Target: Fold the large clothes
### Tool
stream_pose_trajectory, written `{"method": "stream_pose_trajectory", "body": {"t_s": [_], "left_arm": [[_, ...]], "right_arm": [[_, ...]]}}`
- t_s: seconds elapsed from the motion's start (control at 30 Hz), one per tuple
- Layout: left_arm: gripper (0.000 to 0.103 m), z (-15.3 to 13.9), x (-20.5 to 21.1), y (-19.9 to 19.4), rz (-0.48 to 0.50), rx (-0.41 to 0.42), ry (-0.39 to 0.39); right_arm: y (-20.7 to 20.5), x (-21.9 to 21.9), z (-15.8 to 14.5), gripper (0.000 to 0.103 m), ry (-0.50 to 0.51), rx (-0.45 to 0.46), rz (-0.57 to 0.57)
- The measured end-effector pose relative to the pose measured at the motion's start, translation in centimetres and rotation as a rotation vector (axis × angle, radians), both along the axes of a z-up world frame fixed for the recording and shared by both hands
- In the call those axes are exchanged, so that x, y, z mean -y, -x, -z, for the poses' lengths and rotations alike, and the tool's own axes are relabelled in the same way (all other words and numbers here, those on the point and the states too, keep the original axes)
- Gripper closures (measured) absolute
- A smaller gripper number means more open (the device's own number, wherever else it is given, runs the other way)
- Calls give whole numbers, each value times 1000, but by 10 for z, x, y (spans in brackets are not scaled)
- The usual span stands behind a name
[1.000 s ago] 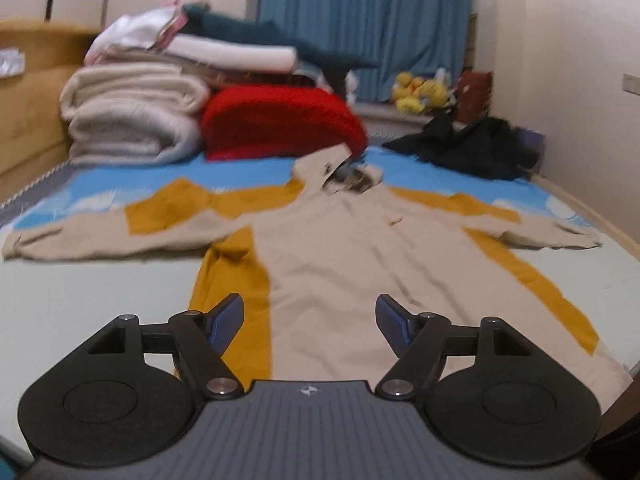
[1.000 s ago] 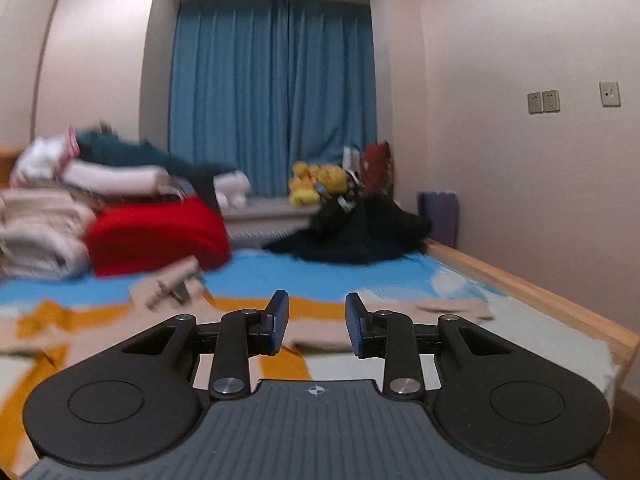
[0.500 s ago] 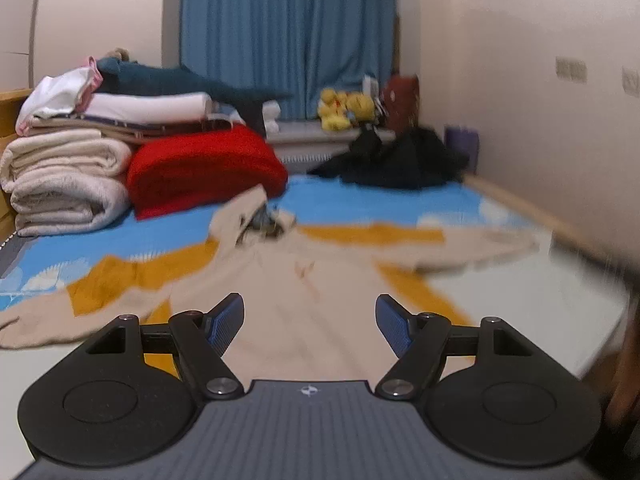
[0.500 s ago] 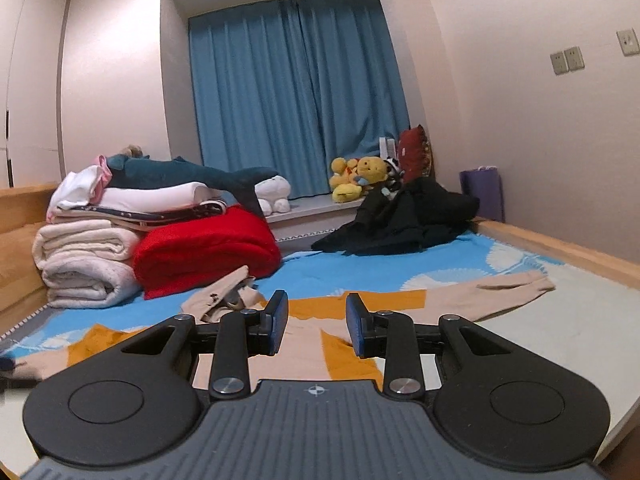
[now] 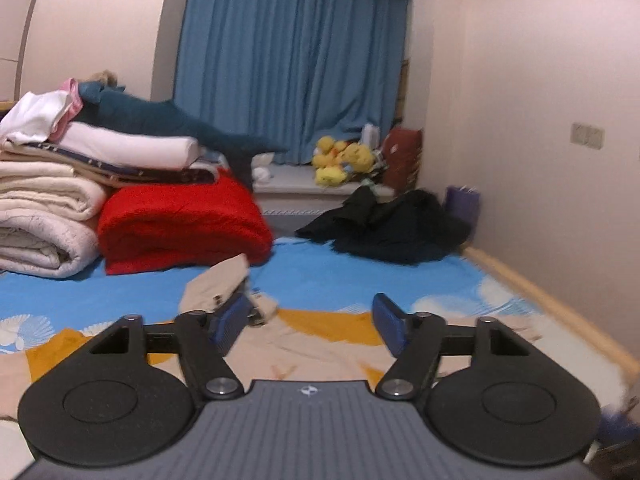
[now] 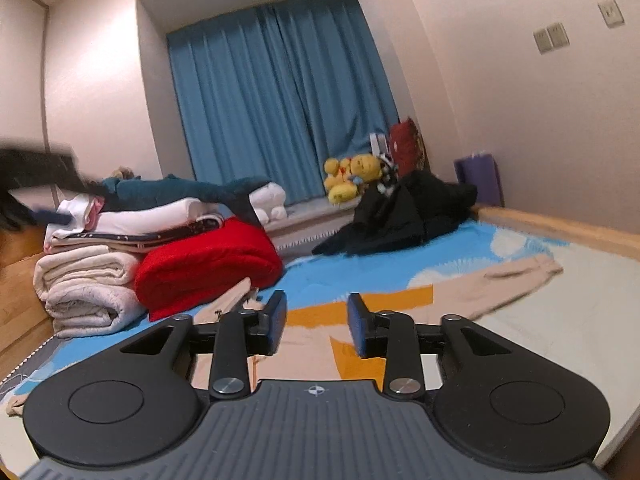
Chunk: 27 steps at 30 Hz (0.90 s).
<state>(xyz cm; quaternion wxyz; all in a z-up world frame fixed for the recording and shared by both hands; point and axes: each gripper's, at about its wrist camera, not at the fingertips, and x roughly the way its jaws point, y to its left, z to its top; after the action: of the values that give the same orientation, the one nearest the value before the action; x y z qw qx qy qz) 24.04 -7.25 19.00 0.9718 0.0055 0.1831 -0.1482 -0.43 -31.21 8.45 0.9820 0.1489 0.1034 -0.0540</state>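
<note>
1. While both sets of jaws stand apart with nothing between them, the left gripper (image 5: 306, 322) is spread wide and the right gripper (image 6: 316, 322) shows a narrower gap.
2. Just beyond both lies the large beige-and-mustard hooded garment (image 5: 320, 338), spread flat on the bed with the blue patterned sheet (image 5: 340, 276), sleeves stretched out sideways, probably laid so for folding.
3. Its right sleeve (image 6: 504, 280) reaches toward the bed's wooden edge, well apart from either gripper.
4. Both grippers hover low and nearly level, aimed across the garment toward the hood (image 5: 216, 284); the right one tilts slightly.
5. Behind, a folded red blanket (image 6: 208, 264) sits beside stacked pale bedding (image 6: 84, 284).
</note>
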Motion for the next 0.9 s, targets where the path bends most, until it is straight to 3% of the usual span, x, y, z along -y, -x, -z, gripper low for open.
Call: {"method": "stream_pose_trajectory", "body": {"t_s": [0.03,0.1,0.2,0.33,0.5,0.67,0.8,0.87,0.9], "left_arm": [[39,15,-9,-16,-12,-6,-16],[53,46,-30,-49,-43,-30,-43],[67,89,-73,-87,-117,-81,-33],[71,137,-124,-131,-221,-142,-18],[73,182,-185,-152,-320,-228,43],[73,207,-222,-168,-398,-271,63],[73,216,-247,-172,-459,-296,59],[73,223,-264,-175,-492,-311,61],[73,226,-277,-176,-517,-318,72]], "right_arm": [[1,-2,-2,51,12,16,2],[-1,-5,-5,45,40,29,-2],[-17,-12,-14,40,117,23,-14],[-66,-33,-28,36,220,-19,-22],[-146,-77,-41,36,309,12,-62],[-227,-119,-43,37,258,27,-157],[-261,-144,-24,43,214,35,-252],[-265,-150,-6,54,199,18,-278],[-269,-153,6,67,190,-24,-288]]}}
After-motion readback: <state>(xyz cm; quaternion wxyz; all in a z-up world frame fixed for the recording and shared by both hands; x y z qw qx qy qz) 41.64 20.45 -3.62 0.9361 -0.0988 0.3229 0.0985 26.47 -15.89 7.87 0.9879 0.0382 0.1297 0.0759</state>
